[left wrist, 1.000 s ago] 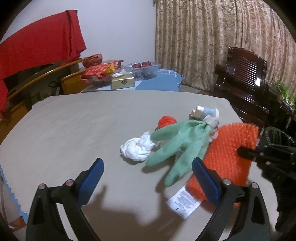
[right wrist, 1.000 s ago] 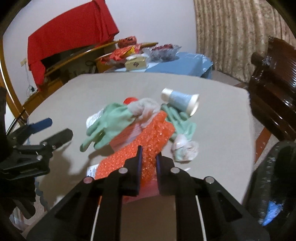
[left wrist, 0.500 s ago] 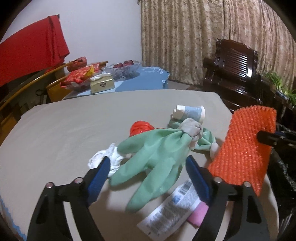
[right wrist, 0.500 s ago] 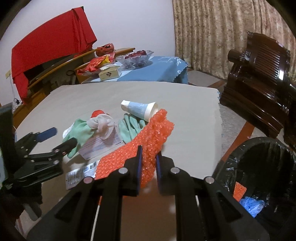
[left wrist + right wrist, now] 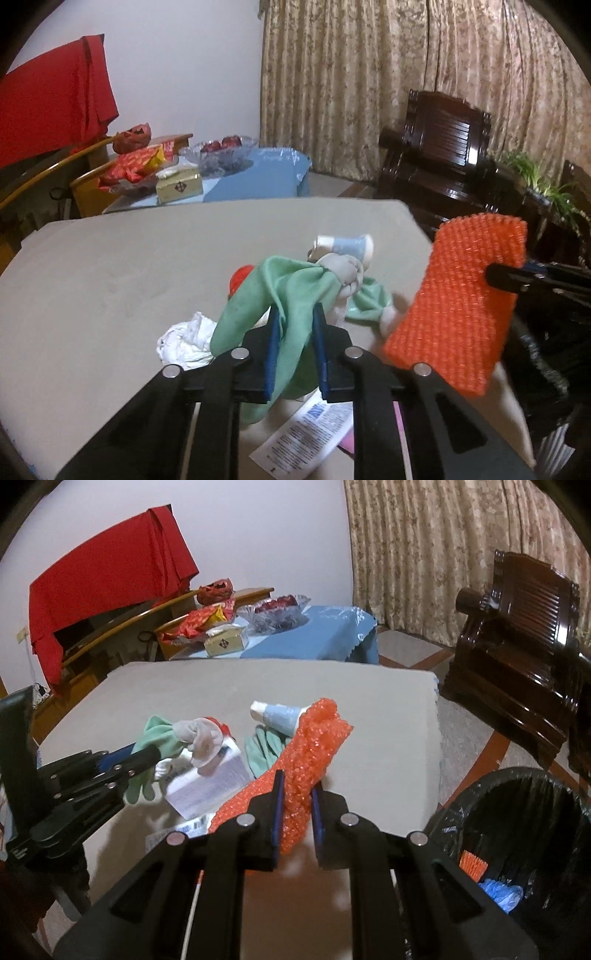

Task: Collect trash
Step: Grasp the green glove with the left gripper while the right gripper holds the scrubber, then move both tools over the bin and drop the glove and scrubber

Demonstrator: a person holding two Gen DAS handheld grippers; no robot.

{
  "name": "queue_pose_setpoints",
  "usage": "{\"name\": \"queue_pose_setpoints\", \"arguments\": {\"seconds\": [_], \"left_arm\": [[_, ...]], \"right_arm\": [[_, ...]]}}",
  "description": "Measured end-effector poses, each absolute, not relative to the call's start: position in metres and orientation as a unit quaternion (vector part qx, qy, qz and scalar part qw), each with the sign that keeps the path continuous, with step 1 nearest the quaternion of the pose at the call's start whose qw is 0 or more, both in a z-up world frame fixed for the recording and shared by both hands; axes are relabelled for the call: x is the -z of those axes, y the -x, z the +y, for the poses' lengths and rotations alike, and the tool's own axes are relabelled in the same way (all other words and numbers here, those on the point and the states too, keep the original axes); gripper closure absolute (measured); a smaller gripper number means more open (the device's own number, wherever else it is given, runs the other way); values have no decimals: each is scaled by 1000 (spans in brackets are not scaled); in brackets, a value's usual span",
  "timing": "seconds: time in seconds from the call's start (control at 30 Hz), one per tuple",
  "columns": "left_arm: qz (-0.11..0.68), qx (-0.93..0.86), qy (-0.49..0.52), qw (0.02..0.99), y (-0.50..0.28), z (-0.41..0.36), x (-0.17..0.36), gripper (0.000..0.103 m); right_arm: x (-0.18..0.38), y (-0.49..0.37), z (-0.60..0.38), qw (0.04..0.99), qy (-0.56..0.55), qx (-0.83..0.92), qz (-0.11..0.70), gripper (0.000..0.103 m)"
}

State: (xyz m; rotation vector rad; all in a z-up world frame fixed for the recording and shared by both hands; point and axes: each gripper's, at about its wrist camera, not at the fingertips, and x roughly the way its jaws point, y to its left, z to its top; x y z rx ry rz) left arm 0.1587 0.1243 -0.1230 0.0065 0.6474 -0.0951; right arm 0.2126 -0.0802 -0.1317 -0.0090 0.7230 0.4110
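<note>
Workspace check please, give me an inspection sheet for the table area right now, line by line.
Surface: grey table, trash bunched near its right edge.
Job's things: green glove with grey cuff, orange bubble wrap, paper cup on its side, white tissue wad, printed packet, a second green glove, small red item behind the glove.
Bin: black-lined trash bin beside the table, orange and blue scraps inside.
Grippers: left hand-held gripper shut on the green glove; right hand-held gripper shut on the orange bubble wrap, lifted.
Cables: nothing seen.
Surroundings: curtain, dark wooden chair, blue-covered side table with fruit bowl and tissue box, red cloth.
</note>
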Motion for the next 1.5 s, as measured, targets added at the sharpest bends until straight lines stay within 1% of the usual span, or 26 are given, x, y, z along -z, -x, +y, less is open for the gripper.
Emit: {"name": "queue_pose_setpoints", "arguments": {"seconds": [0.33, 0.5, 1.1, 1.5], "left_arm": [[281, 57, 10, 958, -139, 113, 81, 87], [278, 72, 3, 958, -135, 95, 70, 87], [282, 151, 0, 947, -127, 17, 61, 87], [283, 222, -19, 933, -129, -50, 63, 87]], "right_arm": [[104, -202, -93, 923, -2, -196, 331, 90], [93, -192, -110, 929, -6, -183, 322, 90], [72, -152, -192, 947, -16, -98, 307, 90], [78, -128, -266, 950, -36, -17, 310, 90]]}}
